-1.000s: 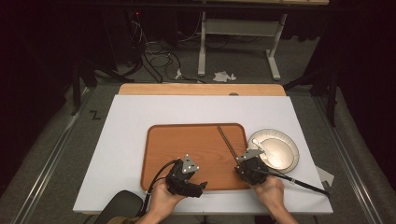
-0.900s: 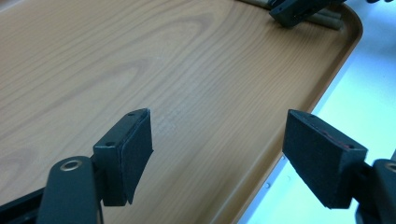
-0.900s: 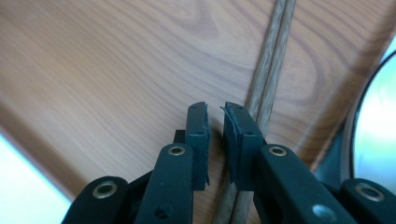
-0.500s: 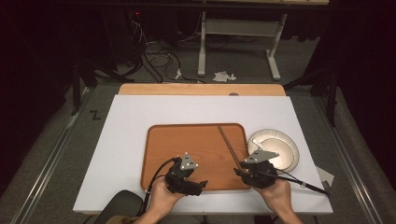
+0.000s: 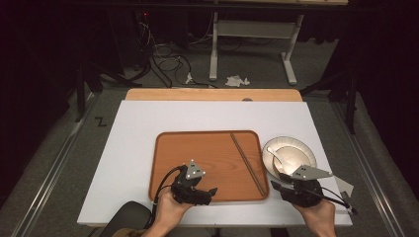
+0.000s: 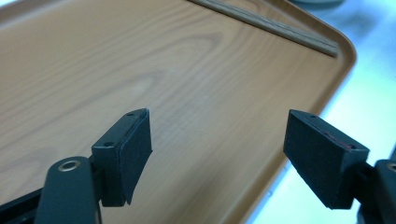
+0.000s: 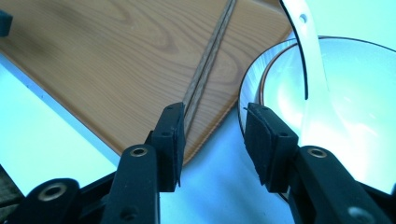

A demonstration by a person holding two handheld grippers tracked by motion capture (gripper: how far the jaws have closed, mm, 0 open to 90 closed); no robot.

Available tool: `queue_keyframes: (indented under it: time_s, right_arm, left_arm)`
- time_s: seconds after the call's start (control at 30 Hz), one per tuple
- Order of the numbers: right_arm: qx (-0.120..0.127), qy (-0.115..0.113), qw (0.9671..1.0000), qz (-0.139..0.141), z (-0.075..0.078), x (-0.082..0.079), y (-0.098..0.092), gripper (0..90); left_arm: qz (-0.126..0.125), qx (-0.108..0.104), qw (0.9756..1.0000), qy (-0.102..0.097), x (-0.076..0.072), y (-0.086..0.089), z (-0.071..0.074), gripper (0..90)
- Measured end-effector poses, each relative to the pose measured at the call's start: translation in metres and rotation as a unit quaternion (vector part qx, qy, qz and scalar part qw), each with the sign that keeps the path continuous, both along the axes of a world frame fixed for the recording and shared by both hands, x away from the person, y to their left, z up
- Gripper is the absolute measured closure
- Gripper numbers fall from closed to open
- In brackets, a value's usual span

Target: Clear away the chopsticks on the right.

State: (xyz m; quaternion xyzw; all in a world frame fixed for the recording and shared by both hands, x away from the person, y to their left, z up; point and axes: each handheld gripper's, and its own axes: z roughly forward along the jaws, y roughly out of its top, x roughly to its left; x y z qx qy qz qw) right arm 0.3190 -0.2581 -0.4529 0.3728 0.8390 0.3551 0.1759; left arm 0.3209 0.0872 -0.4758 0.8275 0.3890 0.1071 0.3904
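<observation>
My right gripper point(image 5: 279, 186) has just been opening its jaws; nothing lies between them. Ahead, two slim wooden chopsticks point(image 7: 205, 60) lie along the right side of the smooth, wood-grained tray point(image 5: 197, 148). A glossy white spoon point(image 7: 310, 60) rests in the round bowl point(image 5: 301, 150); both are cut off in my right gripper view. My left gripper point(image 6: 219, 154) hangs released over bare tray.

White table cover point(image 5: 148, 133) – crumpled paper point(image 5: 236, 80) on floor behind.

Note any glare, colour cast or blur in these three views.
High view: dark surroundings, table evenly lit. Left gripper view: chopsticks soft, claw pads sharp. Right gripper view: bluish cast, bowl washed out by glare.
</observation>
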Motion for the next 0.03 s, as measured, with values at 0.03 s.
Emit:
queue_keyframes:
  time_s: [0.03]
  right_arm:
    - [0.009,0.006,0.9999,0.001,-0.0006,0.0010,-0.0002,57.4]
  left_arm:
    - [0.003,-0.002,1.0000,0.000,0.0008,0.0010,0.0002,23.6]
